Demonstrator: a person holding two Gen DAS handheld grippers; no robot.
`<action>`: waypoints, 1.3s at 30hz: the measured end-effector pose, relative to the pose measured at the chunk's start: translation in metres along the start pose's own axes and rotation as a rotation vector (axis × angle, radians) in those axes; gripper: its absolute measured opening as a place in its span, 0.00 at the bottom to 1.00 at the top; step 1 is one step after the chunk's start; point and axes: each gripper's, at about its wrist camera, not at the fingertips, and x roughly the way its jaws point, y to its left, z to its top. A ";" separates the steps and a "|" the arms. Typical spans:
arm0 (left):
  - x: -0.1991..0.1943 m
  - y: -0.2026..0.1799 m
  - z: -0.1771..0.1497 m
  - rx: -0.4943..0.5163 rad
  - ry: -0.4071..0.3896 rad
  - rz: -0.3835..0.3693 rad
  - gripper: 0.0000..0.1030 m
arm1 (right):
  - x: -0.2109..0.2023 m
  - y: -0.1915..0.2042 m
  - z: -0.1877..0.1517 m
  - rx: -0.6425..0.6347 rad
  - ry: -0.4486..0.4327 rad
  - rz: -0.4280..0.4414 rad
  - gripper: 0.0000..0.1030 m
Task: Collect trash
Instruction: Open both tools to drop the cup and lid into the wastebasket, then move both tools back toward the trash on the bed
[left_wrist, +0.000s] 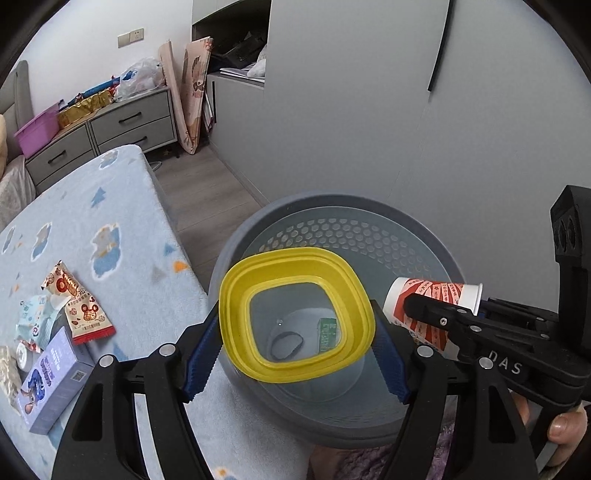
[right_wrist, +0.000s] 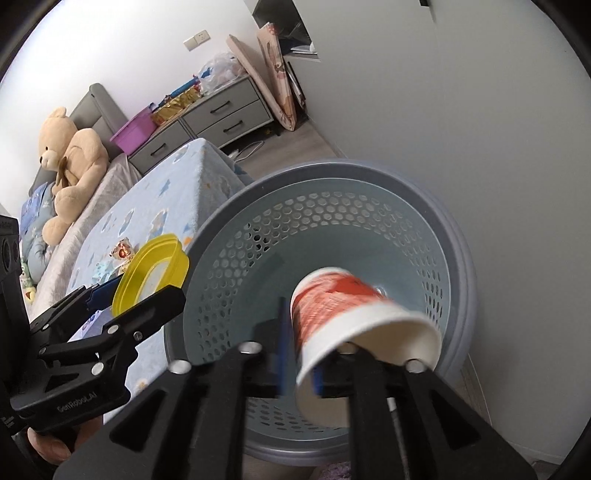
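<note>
Left wrist view: the left gripper (left_wrist: 295, 354) is seen closed on a yellow container (left_wrist: 295, 314), its blue pads pressed to opposite sides, held above the open mouth of the grey perforated bin (left_wrist: 332, 229) that stands between the blue-blanketed bed (left_wrist: 122, 236) and a pale wall, with snack wrappers (left_wrist: 74, 306) and a purple box (left_wrist: 51, 376) left on the blanket. Right wrist view: the right gripper (right_wrist: 299, 365) is seen partly opened over the bin (right_wrist: 369, 192), and the red-and-white paper cup (right_wrist: 351, 317), blurred, appears to lie loose between the jaws rather than clamped.
</note>
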 end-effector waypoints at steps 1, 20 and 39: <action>0.000 0.000 0.000 0.001 0.001 0.003 0.70 | -0.002 0.000 0.000 0.001 -0.009 0.003 0.44; -0.007 0.017 -0.005 -0.064 -0.005 0.038 0.73 | -0.002 0.005 0.001 -0.012 -0.027 -0.012 0.52; -0.037 0.045 -0.026 -0.130 -0.047 0.066 0.73 | -0.001 0.032 -0.009 -0.104 -0.037 -0.072 0.59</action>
